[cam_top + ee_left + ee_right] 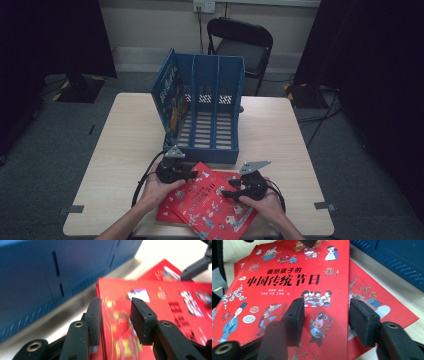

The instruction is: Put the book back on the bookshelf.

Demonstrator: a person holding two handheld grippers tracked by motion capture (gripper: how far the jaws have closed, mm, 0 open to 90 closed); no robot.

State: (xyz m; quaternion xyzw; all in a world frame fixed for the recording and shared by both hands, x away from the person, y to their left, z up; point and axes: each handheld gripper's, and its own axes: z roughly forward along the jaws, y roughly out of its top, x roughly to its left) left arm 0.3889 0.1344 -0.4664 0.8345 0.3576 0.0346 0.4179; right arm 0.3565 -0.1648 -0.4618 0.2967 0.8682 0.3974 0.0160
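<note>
Red picture books lie stacked at the near edge of the bench (125, 145): the top book (212, 202) sits askew on a lower book (167, 212), just in front of the blue file rack (210, 115). One blue-covered book (167, 97) already stands in the rack's leftmost slot; the other slots look empty, so my guess is the filing has barely begun and both red books are still to go in.

The left gripper (192, 175) hovers at the top book's far left corner, jaws apart with the cover's edge between them but no pad pressing. The right gripper (230, 192) sits over the cover, jaws parted, holding nothing.

Room is tight: the rack's front wall stands just beyond the books, and the stack slightly overhangs the bench's near edge. Both sides of the bench lie bare.
</note>
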